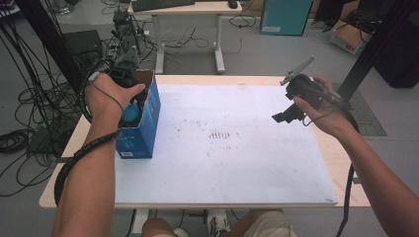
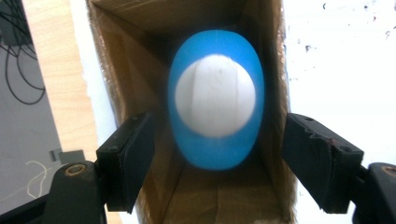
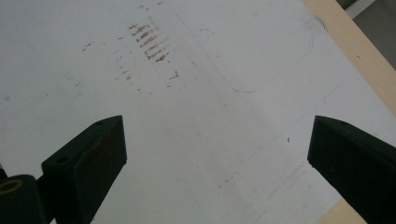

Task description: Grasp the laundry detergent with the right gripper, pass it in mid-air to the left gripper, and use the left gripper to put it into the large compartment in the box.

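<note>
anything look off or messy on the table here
Only the white sheet: brown smudges mark its middle, with specks scattered around them. The box stands upright, the blue and white object inside it.

No legible text in any view. The blue box [image 1: 141, 129] at the worktop's left edge carries a small white label low on its near face; the print is too small to read. A cardboard carton [image 1: 350, 37] on the floor at far right shows red marks on its side, too blurred to make out. The white sheet [image 3: 196, 112] bears smudges only, no characters.
</note>
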